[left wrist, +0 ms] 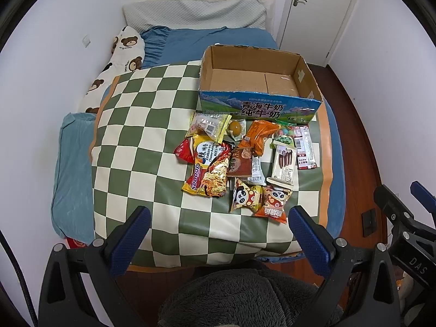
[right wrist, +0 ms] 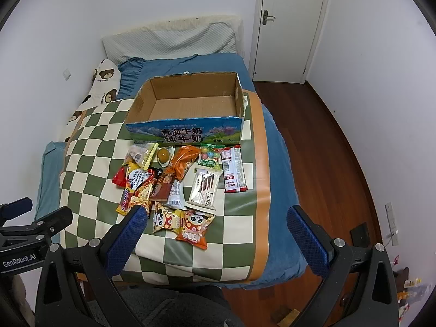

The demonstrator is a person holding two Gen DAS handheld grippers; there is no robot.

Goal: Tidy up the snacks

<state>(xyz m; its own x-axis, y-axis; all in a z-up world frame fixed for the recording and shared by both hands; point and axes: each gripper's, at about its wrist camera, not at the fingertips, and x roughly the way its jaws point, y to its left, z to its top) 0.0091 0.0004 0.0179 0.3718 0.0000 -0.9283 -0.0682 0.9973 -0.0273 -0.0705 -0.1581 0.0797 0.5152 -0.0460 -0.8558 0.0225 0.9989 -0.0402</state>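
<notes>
An open, empty cardboard milk box [left wrist: 302, 81] [right wrist: 136, 106] stands on the green checkered mat [left wrist: 141, 125] [right wrist: 92, 141] on the bed. In front of it lies a pile of several snack packets: a yellow noodle pack [left wrist: 209, 169] [right wrist: 136, 190], an orange bag [left wrist: 257, 136] [right wrist: 184, 162], a white Franzzi pack [left wrist: 283, 164] [right wrist: 205, 188], a red-white pack [left wrist: 305, 147] [right wrist: 233, 170], two panda packets [left wrist: 259, 199] [right wrist: 182, 222]. My left gripper [left wrist: 219, 215] and right gripper [right wrist: 218, 212] are both open and empty, held above the mat's near edge.
Blue bedding [right wrist: 283, 163], a bear-print pillow [left wrist: 120, 57] and a grey pillow [right wrist: 169, 41] lie on the bed. Wood floor [right wrist: 321, 147] and a white door [right wrist: 288, 24] are to the right. A white wall runs along the bed's left side.
</notes>
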